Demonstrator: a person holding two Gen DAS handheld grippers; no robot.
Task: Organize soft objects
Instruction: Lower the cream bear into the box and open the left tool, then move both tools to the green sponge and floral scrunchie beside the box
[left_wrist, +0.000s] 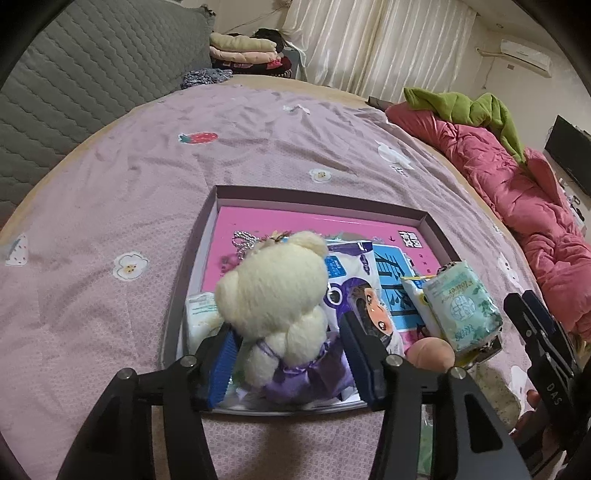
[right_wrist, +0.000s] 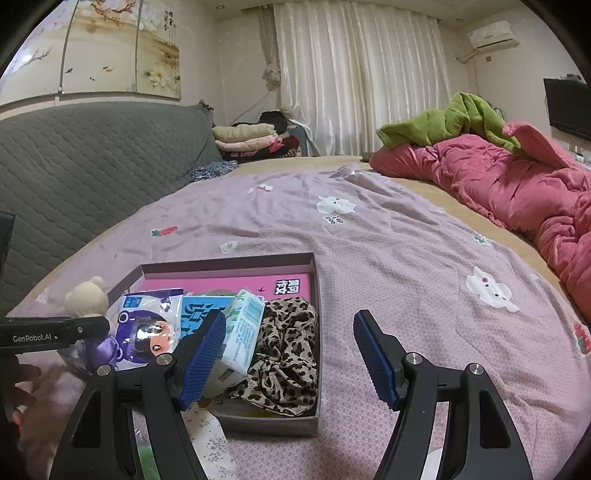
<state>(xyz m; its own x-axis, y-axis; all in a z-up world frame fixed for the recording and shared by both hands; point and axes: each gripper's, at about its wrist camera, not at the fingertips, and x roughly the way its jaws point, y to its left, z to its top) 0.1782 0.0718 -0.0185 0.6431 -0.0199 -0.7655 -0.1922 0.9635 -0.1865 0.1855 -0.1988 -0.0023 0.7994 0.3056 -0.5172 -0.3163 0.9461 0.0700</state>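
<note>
Cream plush bear (left_wrist: 273, 295) stands in the shallow box (left_wrist: 195, 258) on the bed.
Left tongs (left_wrist: 288, 354) straddle it, pads apart; right tongs (right_wrist: 291, 354) gape empty. Tissue pack (right_wrist: 242, 332) and leopard scrunchie (right_wrist: 288, 354) already boxed.

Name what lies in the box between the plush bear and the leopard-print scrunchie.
In the right wrist view, a purple cartoon packet and a green tissue pack lie between the plush bear and the leopard-print scrunchie.

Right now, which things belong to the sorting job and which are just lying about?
Job: teddy bear, tissue pack, leopard scrunchie, box, left gripper.
Lying about: pink quilt, green blanket, folded clothes.
</note>
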